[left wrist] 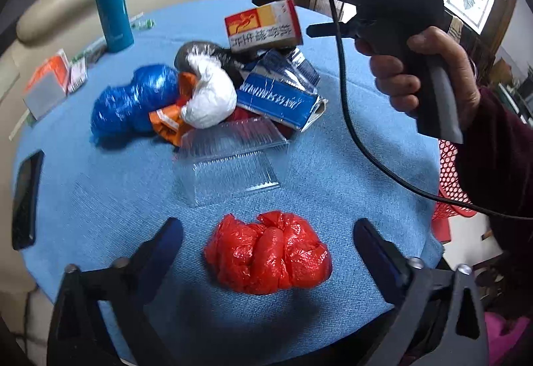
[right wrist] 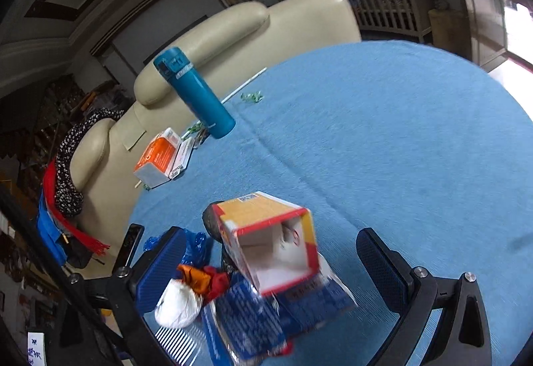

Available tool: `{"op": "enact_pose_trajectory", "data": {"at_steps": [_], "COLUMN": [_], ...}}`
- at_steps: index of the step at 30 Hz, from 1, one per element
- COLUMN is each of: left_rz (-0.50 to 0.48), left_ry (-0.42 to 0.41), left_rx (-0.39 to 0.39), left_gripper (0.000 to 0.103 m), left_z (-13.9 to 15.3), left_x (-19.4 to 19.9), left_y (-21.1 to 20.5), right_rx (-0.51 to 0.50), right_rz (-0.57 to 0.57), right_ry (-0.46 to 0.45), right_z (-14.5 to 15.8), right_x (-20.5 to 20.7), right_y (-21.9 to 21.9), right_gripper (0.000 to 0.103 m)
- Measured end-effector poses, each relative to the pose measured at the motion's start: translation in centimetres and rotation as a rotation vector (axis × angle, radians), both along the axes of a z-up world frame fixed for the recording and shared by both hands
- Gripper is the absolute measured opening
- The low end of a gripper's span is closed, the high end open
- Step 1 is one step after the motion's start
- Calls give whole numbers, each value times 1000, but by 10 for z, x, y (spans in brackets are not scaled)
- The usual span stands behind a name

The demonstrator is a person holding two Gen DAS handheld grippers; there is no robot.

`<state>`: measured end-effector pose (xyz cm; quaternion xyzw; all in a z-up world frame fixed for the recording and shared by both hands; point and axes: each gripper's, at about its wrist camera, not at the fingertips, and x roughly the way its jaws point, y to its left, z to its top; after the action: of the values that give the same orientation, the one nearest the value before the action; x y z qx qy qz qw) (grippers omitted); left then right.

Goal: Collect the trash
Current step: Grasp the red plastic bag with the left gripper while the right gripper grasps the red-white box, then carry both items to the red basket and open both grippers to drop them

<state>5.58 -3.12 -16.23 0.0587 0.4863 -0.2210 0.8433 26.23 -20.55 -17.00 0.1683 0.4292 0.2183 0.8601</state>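
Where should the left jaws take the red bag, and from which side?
Grip the red bag across its bulging middle, coming from above. It lies as a squashed, knotted bundle alone on the blue cloth, apart from the pile, and the left gripper already has its open jaws on either side of it. The soft plastic should compress, so a full close seems wise.

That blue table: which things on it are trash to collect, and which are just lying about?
Trash: red bag, blue bag, white wad, clear plastic box, open carton, blue wrapper.

Lying about: teal flask, phone, orange box.
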Motion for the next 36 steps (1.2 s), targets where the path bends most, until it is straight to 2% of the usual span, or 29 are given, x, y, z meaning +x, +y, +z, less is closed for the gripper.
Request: {"op": "enact_pose_trajectory", "data": {"at_steps": [1, 2, 3, 4, 5, 8, 14, 15, 16, 23, 29, 36], "left_rz": [4, 8, 12, 13, 13, 11, -2, -3, -8, -46, -58, -59], "left_ry": [15, 26, 36, 47, 60, 43, -5, -17, -23, -72, -110, -144], "left_rx": [0, 3, 4, 0, -12, -27, -15, -12, -13, 6, 25, 9], "left_gripper": [86, 83, 76, 70, 70, 66, 53, 43, 42, 41, 39, 38], "left_z": [-3, -6, -9, -11, -14, -13, -7, -5, -4, -3, 0, 20], "left_x": [2, 4, 6, 8, 9, 9, 7, 6, 5, -4, -11, -22], "left_y": [1, 1, 1, 2, 3, 3, -1, -2, -3, -15, -18, -16], "right_rx": [-5, -6, -3, -9, -21, -26, 63, 76, 87, 76, 73, 104], "right_rz": [3, 9, 18, 23, 19, 5, -87, -100, -116, -224, -370, -488], "right_ry": [8, 12, 14, 16, 18, -5, -104, -115, -127, -158, -130, -113], "right_z": [-3, -5, -6, -7, -8, -6, 26, 30, 36, 50, 36, 25], "right_x": [3, 5, 6, 6, 4, -11, -68, -79, -94, -190, -268, -323], "right_y": [4, 6, 9, 12, 14, 12, -24, -31, -41, -90, -139, -183], "right_gripper": [102, 96, 88, 65, 59, 57, 57, 57, 57, 57, 57, 57]}}
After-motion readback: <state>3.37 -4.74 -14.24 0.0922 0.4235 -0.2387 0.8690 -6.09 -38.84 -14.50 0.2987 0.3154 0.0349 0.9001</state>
